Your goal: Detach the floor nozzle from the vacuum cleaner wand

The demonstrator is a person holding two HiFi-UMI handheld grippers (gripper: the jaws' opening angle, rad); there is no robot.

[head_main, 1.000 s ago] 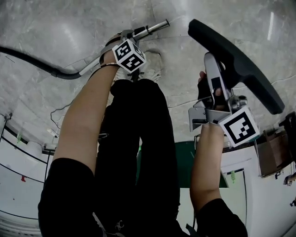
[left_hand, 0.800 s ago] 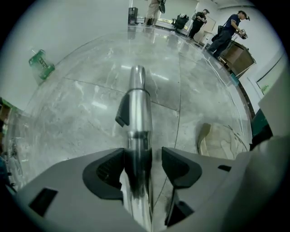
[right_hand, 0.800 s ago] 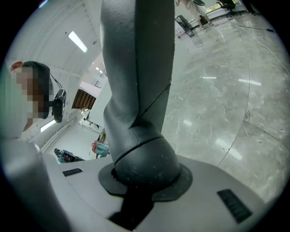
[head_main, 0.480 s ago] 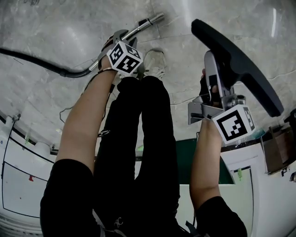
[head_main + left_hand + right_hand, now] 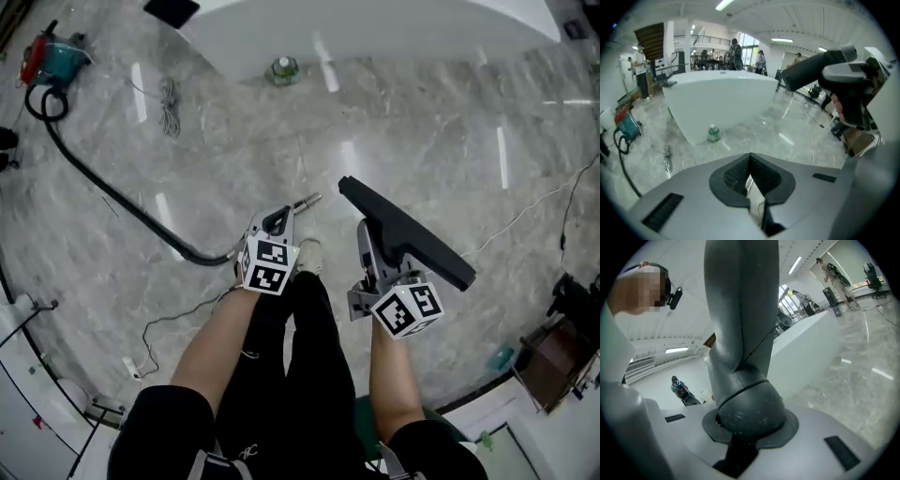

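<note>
While the person stands on the grey marble floor (image 5: 450,141), each hand holds a gripper out in front at about the same height, and the two parts of the vacuum sit apart from one another. The left gripper (image 5: 275,225) has its fingers (image 5: 693,197) pressed nearly together, with only a thin pale strip of the wand (image 5: 305,202) showing between the dark pads; in the head view the wand's metal end pokes out past this gripper toward the upper right. A black hose (image 5: 112,202) runs from the wand's other end across the floor to the left and up to the red and teal vacuum cleaner (image 5: 52,52) in the far corner. The right gripper (image 5: 743,425) has its fingers (image 5: 834,446) clamped round the rounded dark neck of the floor nozzle (image 5: 412,239), which fills the gap between them. The nozzle's long black head is lifted clear of the floor, slanting from upper left to lower right, just beside the wand's free end but not touching it. Farther off, a green bottle (image 5: 284,69) stands on the floor at the foot of a large white worktop (image 5: 375,28), and a small coil of cable (image 5: 169,94) lies near the vacuum cleaner.
</note>
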